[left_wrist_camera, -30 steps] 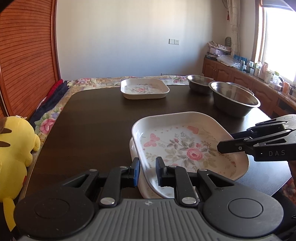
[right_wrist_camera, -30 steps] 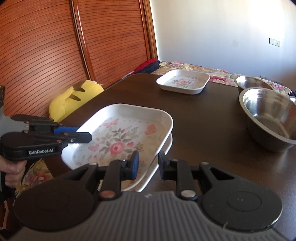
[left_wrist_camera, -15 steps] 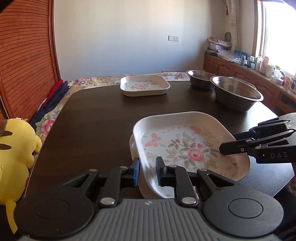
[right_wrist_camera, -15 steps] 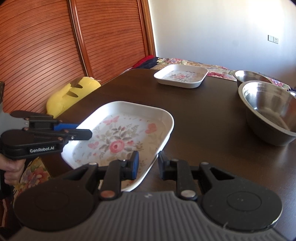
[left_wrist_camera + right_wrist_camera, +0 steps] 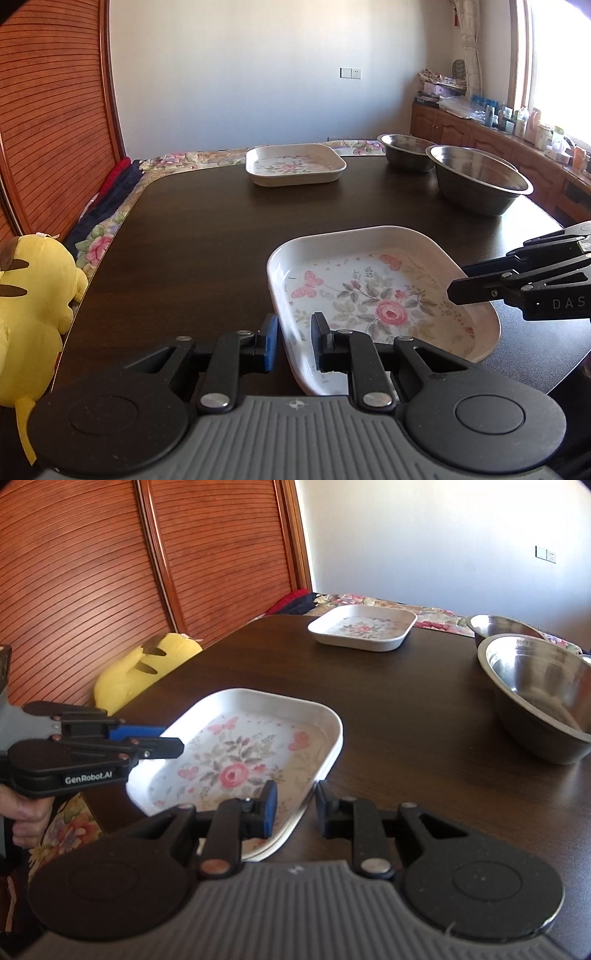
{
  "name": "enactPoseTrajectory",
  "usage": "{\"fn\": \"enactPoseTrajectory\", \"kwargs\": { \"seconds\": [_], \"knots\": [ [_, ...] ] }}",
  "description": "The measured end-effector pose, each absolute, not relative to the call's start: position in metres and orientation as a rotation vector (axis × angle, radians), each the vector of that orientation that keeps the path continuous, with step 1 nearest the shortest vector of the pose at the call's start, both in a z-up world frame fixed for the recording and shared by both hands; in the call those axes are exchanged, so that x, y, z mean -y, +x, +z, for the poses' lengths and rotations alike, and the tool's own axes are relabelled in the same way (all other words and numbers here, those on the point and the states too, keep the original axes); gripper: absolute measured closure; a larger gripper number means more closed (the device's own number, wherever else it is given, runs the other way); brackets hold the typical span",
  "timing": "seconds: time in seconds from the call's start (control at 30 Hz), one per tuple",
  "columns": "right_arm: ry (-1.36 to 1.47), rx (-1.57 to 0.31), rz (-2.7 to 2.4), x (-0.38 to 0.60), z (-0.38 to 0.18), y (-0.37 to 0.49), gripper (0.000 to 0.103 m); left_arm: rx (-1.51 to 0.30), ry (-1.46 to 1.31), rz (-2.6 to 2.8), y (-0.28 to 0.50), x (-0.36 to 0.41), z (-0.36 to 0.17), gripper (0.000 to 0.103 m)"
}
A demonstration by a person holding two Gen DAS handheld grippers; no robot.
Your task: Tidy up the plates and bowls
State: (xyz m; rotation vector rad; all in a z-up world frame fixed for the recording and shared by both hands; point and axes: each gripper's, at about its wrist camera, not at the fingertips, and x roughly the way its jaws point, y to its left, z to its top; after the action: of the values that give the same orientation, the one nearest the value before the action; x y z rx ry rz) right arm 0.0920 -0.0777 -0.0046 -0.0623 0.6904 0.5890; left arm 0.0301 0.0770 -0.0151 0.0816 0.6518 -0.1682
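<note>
Jaws of both grippers clamped on opposite rims of rigid, light, slippery floral plate (image 5: 373, 295); keep level.

White wall (image 5: 240, 74), slatted wooden doors (image 5: 92, 572), sunlit window (image 5: 554, 62).

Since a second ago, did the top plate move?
Yes. The top plate sank toward the plate under it, whose rim now barely shows.

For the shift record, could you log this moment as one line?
left gripper: shut on floral plate | right gripper: shut on floral plate | steel bowls: untouched
</note>
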Motion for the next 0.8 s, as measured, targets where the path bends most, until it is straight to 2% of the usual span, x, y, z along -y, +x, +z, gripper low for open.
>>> {"fn": "enactPoseTrajectory", "kwargs": {
  "seconds": [0.8],
  "knots": [
    [-0.059,-0.606,0.575,0.088,0.026,0.1,0.078,-0.583,0.08,-0.184,0.045,-0.078,0.01,0.082]
  ]
}}
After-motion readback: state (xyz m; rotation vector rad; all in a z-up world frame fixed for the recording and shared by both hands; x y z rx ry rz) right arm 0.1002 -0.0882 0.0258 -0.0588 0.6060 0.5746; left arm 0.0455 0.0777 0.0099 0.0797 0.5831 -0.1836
